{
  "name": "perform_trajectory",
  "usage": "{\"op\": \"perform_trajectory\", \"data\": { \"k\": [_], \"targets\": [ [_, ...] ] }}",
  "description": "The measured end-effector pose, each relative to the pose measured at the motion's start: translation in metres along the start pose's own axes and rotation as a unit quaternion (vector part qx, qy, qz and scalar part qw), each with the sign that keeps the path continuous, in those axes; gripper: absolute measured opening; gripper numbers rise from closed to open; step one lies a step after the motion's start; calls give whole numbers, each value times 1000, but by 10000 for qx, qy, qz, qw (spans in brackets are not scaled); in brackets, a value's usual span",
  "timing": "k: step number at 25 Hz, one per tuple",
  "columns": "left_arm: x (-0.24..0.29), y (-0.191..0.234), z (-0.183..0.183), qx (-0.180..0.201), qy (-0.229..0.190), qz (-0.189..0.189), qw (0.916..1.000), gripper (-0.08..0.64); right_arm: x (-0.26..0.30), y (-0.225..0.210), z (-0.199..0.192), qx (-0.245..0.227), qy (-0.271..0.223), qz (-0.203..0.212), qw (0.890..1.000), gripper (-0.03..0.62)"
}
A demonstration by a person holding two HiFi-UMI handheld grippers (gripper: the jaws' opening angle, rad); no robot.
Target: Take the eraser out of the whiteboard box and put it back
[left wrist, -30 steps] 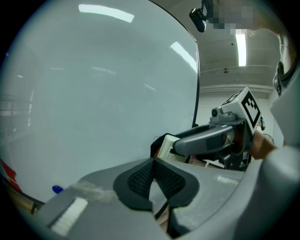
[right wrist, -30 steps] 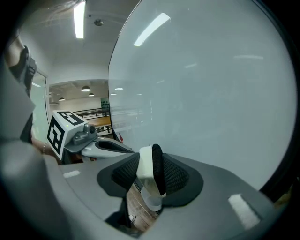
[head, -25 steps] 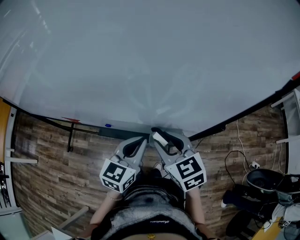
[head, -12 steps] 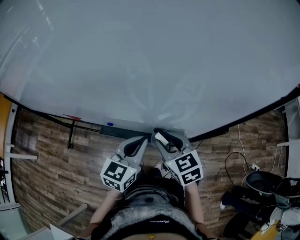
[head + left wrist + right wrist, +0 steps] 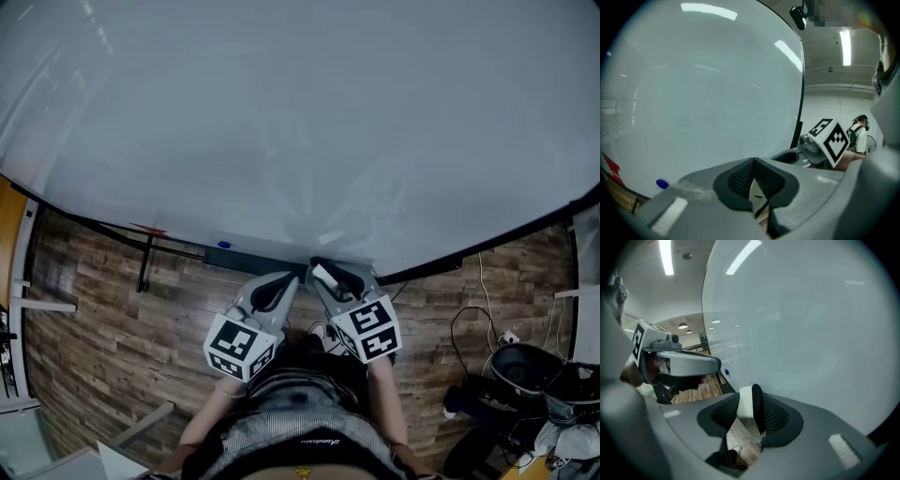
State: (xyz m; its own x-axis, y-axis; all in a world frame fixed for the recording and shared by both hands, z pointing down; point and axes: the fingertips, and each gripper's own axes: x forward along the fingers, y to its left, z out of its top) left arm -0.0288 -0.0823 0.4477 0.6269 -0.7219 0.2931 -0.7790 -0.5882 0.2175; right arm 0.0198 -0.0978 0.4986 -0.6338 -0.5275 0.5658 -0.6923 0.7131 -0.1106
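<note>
The eraser [image 5: 325,276], a white block with a black felt side, sits between the pads of my right gripper [image 5: 320,269], which is shut on it. In the right gripper view the eraser [image 5: 750,409] stands upright between the mesh pads, close in front of the whiteboard [image 5: 811,333]. The dark whiteboard box [image 5: 246,255] runs along the board's lower edge, just left of both grippers. My left gripper [image 5: 289,279] hangs beside the right one; its pads [image 5: 740,176] meet at the tips with nothing between them.
The whiteboard [image 5: 300,122] fills the upper head view. A blue marker [image 5: 222,246] and a red item [image 5: 148,230] lie on its ledge. A black stand leg [image 5: 142,267] crosses the wooden floor at left; cables and dark gear [image 5: 525,370] lie at right.
My right gripper has sunk a little with the eraser, toward the board's lower edge. The left gripper has kept still.
</note>
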Motion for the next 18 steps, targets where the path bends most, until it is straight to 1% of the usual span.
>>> {"op": "perform_trajectory", "data": {
  "k": [9, 18],
  "targets": [
    [2, 0, -12, -40, 147, -1, 9999, 2, 13, -7, -17, 62, 108, -45, 9999, 153],
    [2, 0, -13, -57, 179, -24, 9998, 2, 22, -6, -29, 17, 193, -112, 9997, 153]
  ]
}}
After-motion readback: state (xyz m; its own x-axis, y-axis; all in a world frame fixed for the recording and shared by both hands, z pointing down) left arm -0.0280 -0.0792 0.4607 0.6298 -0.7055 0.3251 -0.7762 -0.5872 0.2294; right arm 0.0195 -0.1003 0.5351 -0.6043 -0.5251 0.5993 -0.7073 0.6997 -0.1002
